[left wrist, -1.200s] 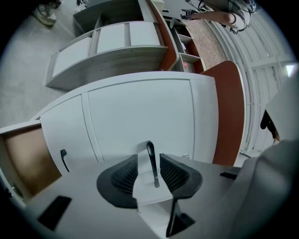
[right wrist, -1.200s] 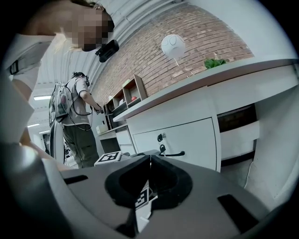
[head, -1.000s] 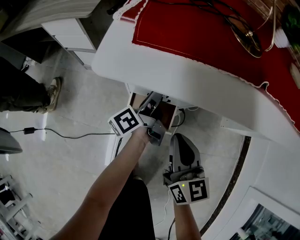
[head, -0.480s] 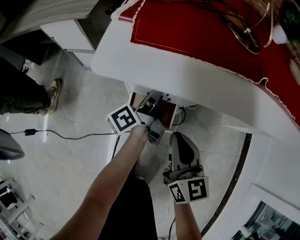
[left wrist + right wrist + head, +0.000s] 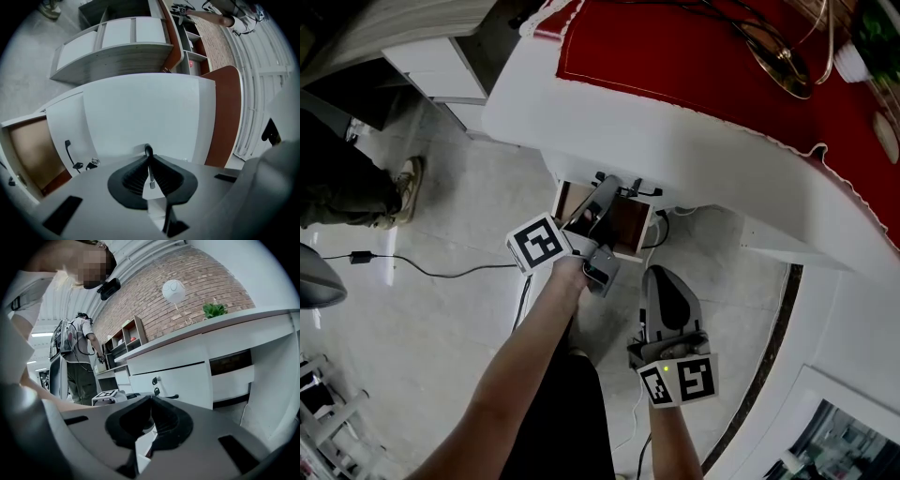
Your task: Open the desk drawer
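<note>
Left gripper [image 5: 602, 194] had just closed on the drawer [image 5: 140, 112] handle [image 5: 148, 151], ready to pull. Right gripper [image 5: 661, 278] hung idle, jaws together.

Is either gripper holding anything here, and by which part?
The left gripper holds the drawer handle by its thin bar; its jaws have just closed on it. The right gripper holds nothing.

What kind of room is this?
Probably an office or showroom: a white desk with drawers, and shelves along a brick wall.
</note>
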`<move>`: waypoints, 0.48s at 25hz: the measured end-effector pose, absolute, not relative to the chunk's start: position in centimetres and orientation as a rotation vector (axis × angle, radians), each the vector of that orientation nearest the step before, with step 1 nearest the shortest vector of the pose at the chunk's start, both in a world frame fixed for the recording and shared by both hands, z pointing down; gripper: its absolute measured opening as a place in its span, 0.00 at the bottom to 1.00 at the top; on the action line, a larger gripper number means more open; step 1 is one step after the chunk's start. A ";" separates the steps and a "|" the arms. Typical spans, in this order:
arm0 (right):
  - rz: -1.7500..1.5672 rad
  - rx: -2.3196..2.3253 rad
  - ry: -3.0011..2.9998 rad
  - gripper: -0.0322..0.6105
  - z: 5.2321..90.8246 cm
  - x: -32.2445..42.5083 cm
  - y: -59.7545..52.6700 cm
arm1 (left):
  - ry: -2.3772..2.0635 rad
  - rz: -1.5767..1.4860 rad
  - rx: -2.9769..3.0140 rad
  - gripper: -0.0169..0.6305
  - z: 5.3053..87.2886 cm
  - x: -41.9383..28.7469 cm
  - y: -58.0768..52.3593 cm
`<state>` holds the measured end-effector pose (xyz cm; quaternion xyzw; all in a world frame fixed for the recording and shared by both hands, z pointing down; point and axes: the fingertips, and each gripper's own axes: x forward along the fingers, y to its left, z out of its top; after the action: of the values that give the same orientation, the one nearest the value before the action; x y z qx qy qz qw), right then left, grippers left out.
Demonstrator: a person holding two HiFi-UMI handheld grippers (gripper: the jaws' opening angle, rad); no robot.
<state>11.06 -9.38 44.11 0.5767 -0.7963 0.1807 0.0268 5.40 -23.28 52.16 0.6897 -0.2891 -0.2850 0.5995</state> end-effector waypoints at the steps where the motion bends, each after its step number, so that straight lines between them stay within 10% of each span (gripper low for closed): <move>1: 0.558 1.783 -2.456 0.08 44.0 11.2 -9.2 | -0.671 -0.658 1.599 0.08 52.2 5.3 -22.8; 12: 0.539 1.781 -2.488 0.08 42.5 10.7 -7.6 | -0.694 -0.631 1.593 0.08 52.4 4.1 -19.3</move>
<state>10.70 -7.63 42.49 0.5732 -0.8007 0.1734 0.0176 4.09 -19.25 52.37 0.6877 -0.2997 -0.2725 0.6025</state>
